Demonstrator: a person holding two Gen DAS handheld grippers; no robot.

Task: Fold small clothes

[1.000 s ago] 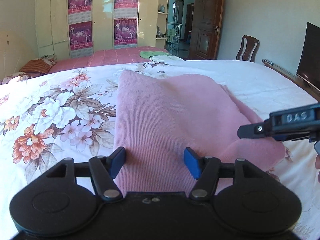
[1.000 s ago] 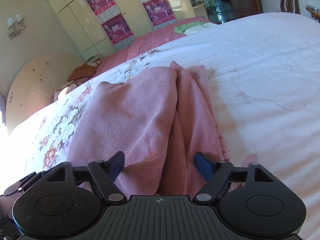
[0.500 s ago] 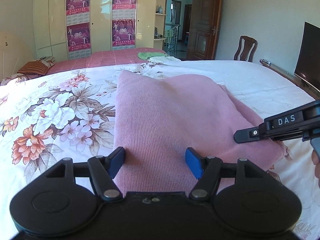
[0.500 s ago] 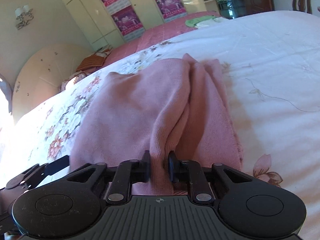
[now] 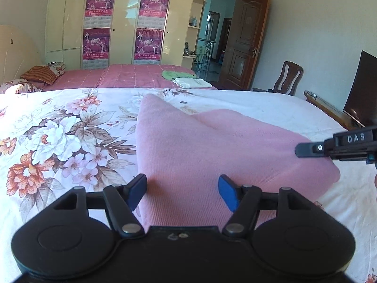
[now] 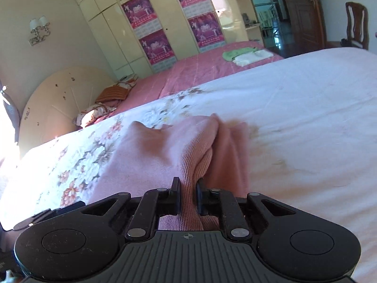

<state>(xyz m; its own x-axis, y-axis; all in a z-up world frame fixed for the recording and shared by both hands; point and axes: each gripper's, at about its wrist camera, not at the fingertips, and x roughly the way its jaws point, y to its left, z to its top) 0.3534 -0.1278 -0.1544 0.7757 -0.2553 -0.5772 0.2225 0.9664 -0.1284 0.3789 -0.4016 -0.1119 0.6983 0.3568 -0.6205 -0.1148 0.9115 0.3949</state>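
A pink knitted garment (image 5: pixel 200 146) lies on the floral bedsheet (image 5: pixel 59 136). My left gripper (image 5: pixel 181 192) is open, its blue pads (image 5: pixel 137 188) standing apart on either side of the garment's near edge without pressing it. In the right wrist view my right gripper (image 6: pixel 188 195) has its jaws closing on a raised fold of the pink garment (image 6: pixel 150 155), which is pinched between them. The cloth bunches into ridges ahead of the jaws. The right gripper (image 5: pixel 300 149) also shows at the garment's right side in the left wrist view.
A second bed with a pink cover (image 5: pixel 132 76) stands behind, with folded green and white clothes (image 5: pixel 186 79) and pillows (image 5: pixel 40 75) on it. A wardrobe with posters (image 5: pixel 99 23), an open door (image 5: pixel 245 42), a wooden chair (image 5: pixel 288 77) and a dark screen (image 5: pixel 360 89) line the room.
The right gripper's jaws went from wide apart to pinched on a fold of the pink garment and rose a little, lifting that side. The left gripper stayed put and open.
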